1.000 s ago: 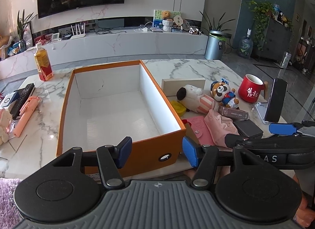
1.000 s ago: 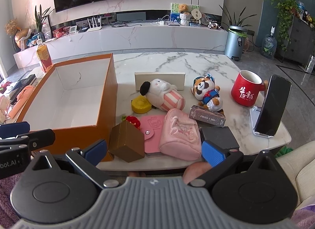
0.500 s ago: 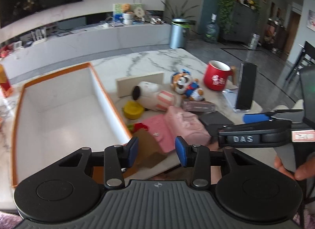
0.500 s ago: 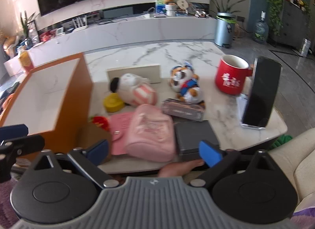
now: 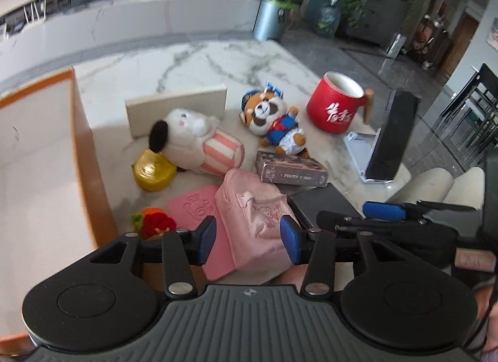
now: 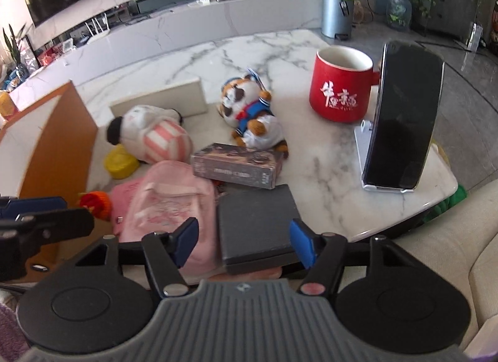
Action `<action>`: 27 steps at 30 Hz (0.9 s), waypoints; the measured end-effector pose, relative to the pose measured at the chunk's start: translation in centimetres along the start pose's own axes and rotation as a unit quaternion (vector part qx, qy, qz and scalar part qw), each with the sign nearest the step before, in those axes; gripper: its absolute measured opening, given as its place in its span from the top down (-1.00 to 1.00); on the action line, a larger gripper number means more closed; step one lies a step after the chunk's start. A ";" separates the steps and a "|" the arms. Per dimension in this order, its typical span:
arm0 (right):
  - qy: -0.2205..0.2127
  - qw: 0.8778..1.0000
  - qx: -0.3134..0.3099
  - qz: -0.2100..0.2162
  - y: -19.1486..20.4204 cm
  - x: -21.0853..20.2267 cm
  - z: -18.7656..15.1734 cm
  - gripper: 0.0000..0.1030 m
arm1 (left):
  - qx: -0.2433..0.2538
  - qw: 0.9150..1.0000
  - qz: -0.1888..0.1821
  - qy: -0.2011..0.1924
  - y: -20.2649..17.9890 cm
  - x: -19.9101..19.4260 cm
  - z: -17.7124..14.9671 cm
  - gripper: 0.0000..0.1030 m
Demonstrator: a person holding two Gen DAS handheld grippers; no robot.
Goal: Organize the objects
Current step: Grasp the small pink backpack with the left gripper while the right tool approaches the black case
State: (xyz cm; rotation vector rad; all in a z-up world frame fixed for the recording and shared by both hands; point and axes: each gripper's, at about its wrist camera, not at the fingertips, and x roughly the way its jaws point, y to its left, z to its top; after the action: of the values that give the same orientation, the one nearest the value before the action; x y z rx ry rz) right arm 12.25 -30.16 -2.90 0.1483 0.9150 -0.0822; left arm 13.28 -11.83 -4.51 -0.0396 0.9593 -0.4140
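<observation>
Fingers (image 5: 204,239) of my left gripper (image 5: 247,239) spread released around the pink pouch (image 5: 252,215) at the surface's (image 5: 193,63) near edge; my right gripper (image 6: 244,245) gapes over the grey box (image 6: 256,221) beside it.

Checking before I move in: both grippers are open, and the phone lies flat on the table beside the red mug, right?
Not flat. The phone stands upright on its stand beside the red mug, as the right wrist view shows. The left gripper and right gripper are both open.
</observation>
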 end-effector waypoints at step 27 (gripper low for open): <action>-0.005 0.978 -0.184 -0.099 3.6 2.8 -2.4 -0.69 | 0.045 0.997 0.039 0.042 -0.9 6.0 0.7 0.53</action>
State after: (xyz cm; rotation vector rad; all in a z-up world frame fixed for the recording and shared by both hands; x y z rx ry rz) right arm 12.55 -26.25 -6.24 -0.2871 0.9174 -0.0967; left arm 16.56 -14.96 -8.56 0.0964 1.0209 -0.3893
